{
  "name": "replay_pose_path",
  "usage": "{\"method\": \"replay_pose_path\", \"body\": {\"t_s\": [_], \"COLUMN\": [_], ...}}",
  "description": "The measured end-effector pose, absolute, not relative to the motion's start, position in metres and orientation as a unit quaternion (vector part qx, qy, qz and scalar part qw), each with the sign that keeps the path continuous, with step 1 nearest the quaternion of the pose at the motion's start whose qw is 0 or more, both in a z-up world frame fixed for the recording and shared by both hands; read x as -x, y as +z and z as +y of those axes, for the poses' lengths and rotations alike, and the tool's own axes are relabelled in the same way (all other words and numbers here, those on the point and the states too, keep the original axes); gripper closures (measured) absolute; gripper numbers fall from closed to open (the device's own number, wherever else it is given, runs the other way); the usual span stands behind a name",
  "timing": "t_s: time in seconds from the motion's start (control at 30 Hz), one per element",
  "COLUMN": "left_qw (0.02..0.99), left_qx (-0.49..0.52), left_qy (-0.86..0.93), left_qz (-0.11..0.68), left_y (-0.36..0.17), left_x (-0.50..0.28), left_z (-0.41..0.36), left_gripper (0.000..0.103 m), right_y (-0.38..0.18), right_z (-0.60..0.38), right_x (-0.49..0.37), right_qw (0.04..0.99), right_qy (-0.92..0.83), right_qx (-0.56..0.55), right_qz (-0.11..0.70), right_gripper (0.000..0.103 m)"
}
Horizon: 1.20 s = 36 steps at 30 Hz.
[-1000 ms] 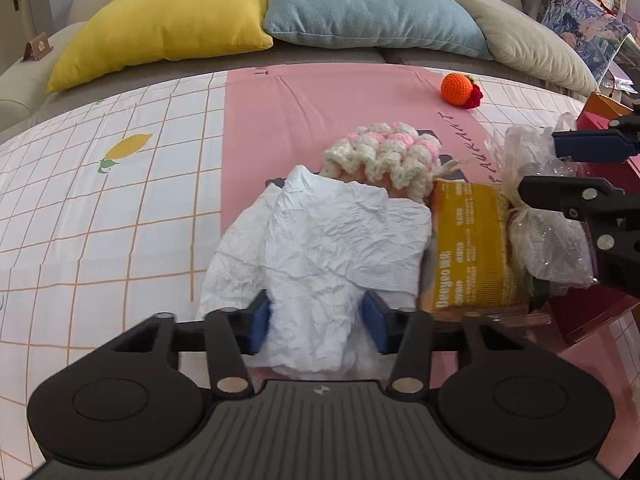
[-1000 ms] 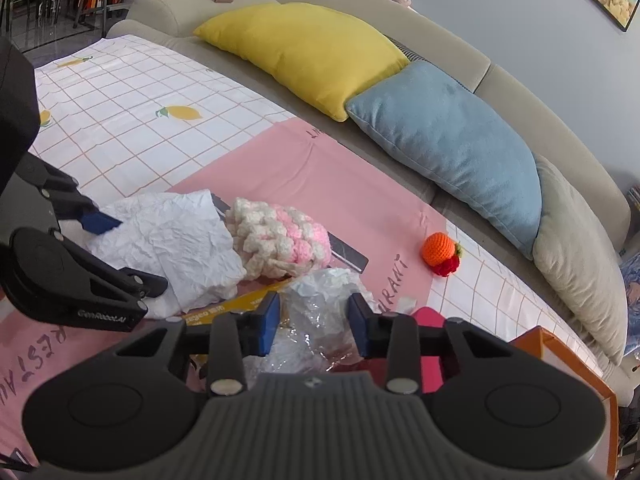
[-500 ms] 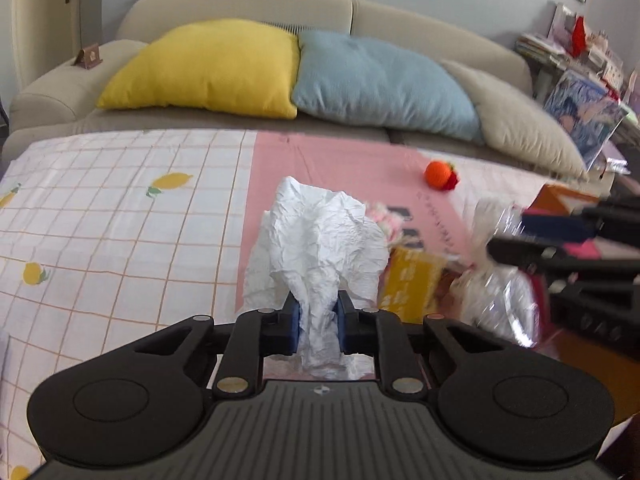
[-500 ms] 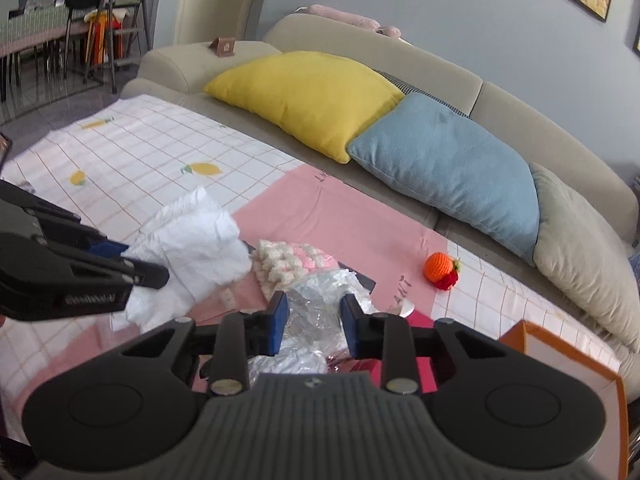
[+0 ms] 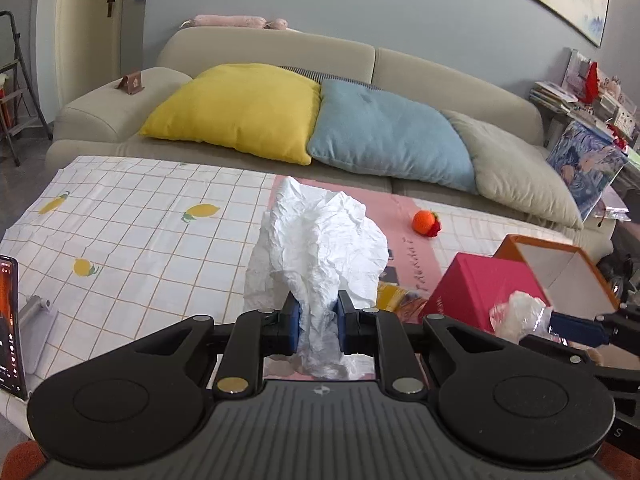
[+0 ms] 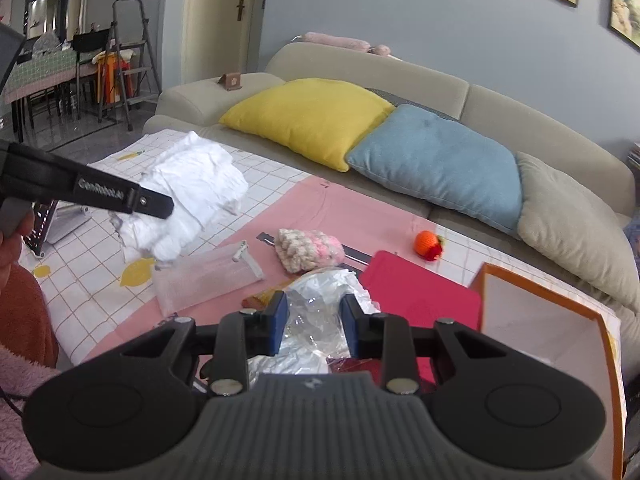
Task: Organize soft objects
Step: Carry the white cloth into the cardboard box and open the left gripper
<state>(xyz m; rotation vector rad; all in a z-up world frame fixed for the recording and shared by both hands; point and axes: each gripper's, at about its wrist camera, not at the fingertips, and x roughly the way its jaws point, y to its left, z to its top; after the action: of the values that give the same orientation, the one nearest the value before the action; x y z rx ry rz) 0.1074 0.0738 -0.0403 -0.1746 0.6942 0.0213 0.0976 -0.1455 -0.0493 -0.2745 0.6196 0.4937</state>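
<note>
My left gripper [image 5: 318,322] is shut on a crumpled white cloth [image 5: 320,248], held up off the table; from the right wrist view the same white cloth [image 6: 192,192] hangs at the left under the left gripper's black finger. My right gripper [image 6: 314,326] is shut on a clear crinkly plastic bag [image 6: 320,312], lifted above the table; that plastic bag [image 5: 516,314] also shows low at the right of the left wrist view. On the pink cloth lie a pink-and-cream crocheted piece [image 6: 310,248], a white mesh zip pouch [image 6: 208,274] and an orange crocheted fruit [image 6: 428,244].
An open orange-edged box [image 6: 544,328] stands at the right beside a red box [image 6: 420,292]. A phone on a stand [image 5: 10,320] sits at the table's left edge. The sofa behind holds yellow [image 5: 240,112], blue and beige cushions. A yellow packet [image 5: 394,294] lies on the table.
Both grippers closed on their loads and rose: the left lifted the white cloth off the pile, the right lifted the plastic bag and moved right toward the boxes. The mesh pouch is uncovered.
</note>
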Motion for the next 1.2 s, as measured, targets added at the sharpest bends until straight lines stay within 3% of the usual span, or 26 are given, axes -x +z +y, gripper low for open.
{"method": "replay_pose_path", "body": {"t_s": [0.4,0.67,1.2], "left_qw": [0.934,0.913,0.847], "left_qx": [0.079,-0.007,-0.19], "left_qy": [-0.122,-0.243,-0.302], "left_qz": [0.326,0.328,0.393], "left_y": [0.0,0.009,-0.052], "left_x": [-0.102,-0.132,-0.204], "left_z": [-0.006,-0.1,-0.223], "left_gripper": [0.083,0.083,0.083], "right_y": [-0.025,-0.027,-0.09], "right_z": [-0.232,-0.295,-0.358], "right_x": [-0.075,-0.084,-0.185], "right_qw": [0.944,0.948,0.913], "right_qy": [0.18,0.132,0.137], "right_qx": [0.062,0.126,0.193], "right_qz": [0.27,0.262,0.332], "right_gripper": [0.074,0.074,0.074]}}
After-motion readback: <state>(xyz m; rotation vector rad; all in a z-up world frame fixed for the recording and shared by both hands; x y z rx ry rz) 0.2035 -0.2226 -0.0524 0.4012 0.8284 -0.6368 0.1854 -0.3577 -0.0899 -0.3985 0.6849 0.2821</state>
